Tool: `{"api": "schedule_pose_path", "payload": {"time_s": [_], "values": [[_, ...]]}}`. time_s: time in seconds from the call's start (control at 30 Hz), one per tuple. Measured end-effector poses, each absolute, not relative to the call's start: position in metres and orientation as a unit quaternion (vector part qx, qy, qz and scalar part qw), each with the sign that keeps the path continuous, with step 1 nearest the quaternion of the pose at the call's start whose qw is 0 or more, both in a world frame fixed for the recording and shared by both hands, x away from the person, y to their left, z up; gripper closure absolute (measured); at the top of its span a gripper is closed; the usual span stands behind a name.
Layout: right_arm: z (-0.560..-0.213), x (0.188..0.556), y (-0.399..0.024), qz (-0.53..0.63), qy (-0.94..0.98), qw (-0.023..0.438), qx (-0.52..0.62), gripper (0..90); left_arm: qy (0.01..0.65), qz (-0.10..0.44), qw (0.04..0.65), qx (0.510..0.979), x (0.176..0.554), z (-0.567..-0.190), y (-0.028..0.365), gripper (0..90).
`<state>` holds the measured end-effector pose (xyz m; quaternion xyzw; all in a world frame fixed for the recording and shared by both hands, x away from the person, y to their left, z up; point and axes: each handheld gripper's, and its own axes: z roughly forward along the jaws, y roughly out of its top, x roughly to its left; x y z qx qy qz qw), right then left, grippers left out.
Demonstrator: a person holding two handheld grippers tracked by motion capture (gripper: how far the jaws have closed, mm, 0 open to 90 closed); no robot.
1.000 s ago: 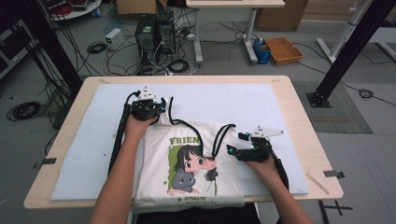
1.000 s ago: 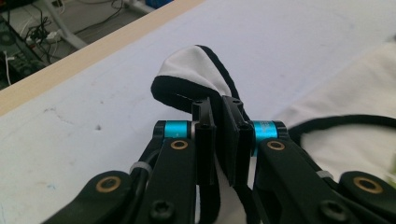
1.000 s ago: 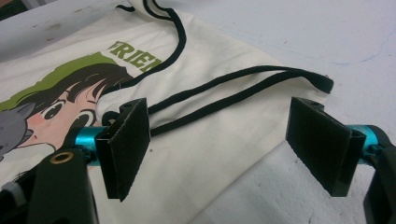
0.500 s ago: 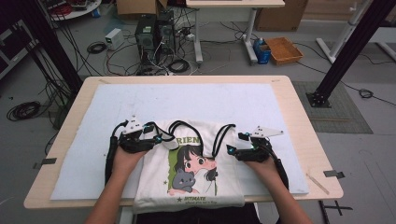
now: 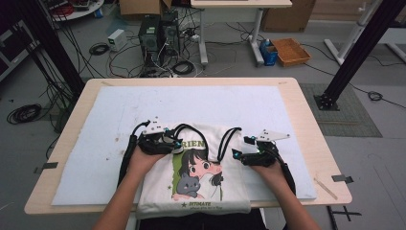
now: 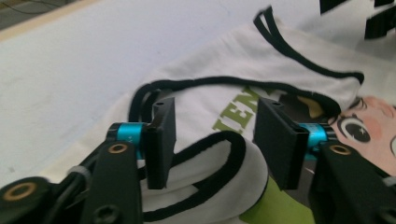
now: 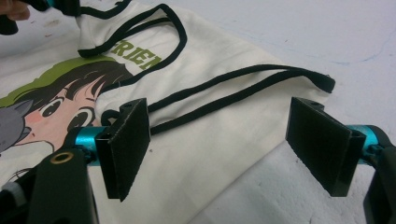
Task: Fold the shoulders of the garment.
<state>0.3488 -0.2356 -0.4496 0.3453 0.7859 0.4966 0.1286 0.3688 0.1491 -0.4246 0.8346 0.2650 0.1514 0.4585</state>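
Left gripper point(image 6: 212, 140): fingers point(image 6: 161, 140) part open, having just been closing a little, with a folded shoulder strap point(image 6: 219, 154) of the white tank top point(image 5: 196, 177) lying between them; pads not pressing on it, so nothing held. Right gripper point(image 7: 224, 149): fingers point(image 7: 128, 149) spread wide over the other black-trimmed strap point(image 7: 243, 88) and the garment's edge, gripping nothing. The tank top lies flat, print up, at the near middle of the bench point(image 5: 306, 120), on the white mat point(image 5: 143, 105), its hem hanging over the near edge. Risks, as I judge them: the left fingers could close on one layer of the doubled strap and drag the fold askew; the overhanging hem could pull the garment off the mat if it is tugged toward the person. The high view gives both hands point(image 5: 143, 155) flanking the neckline and the overhang; the left gripper view gives the doubled-over strap and the gap at the pads, which the high view cannot resolve.
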Motion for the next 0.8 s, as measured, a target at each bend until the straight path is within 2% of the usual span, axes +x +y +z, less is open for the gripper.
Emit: {"api": "schedule_pose_path", "payload": {"time_s": [0.07,0.1,0.13,0.23,0.47,0.53,0.63,0.8], "values": [[-0.449,0.349,-0.236,0.495,0.786,0.128,0.346,22.2,0.25,0.149,0.437,0.851,0.367,-0.427,0.147,71.8],[-0.449,0.349,-0.236,0.495,0.786,0.128,0.346,22.2,0.247,0.151,0.433,0.853,0.366,-0.426,0.148,76.6],[-0.449,0.349,-0.236,0.496,0.786,0.128,0.346,22.2,0.246,0.153,0.436,0.852,0.364,-0.426,0.15,80.5],[-0.449,0.349,-0.236,0.497,0.786,0.128,0.346,22.2,0.249,0.158,0.449,0.844,0.354,-0.423,0.159,82.8],[-0.449,0.349,-0.236,0.497,0.785,0.126,0.347,22.2,0.293,0.149,0.439,0.836,0.329,-0.432,0.194,80.8],[-0.45,0.35,-0.236,0.497,0.785,0.125,0.348,22.2,0.311,0.137,0.429,0.837,0.327,-0.438,0.201,75.2],[-0.45,0.35,-0.237,0.497,0.785,0.123,0.349,22.2,0.327,0.136,0.421,0.835,0.328,-0.438,0.202,61.5],[-0.45,0.35,-0.236,0.495,0.785,0.122,0.35,22.3,0.282,0.147,0.445,0.837,0.325,-0.426,0.187,55.8]]}}
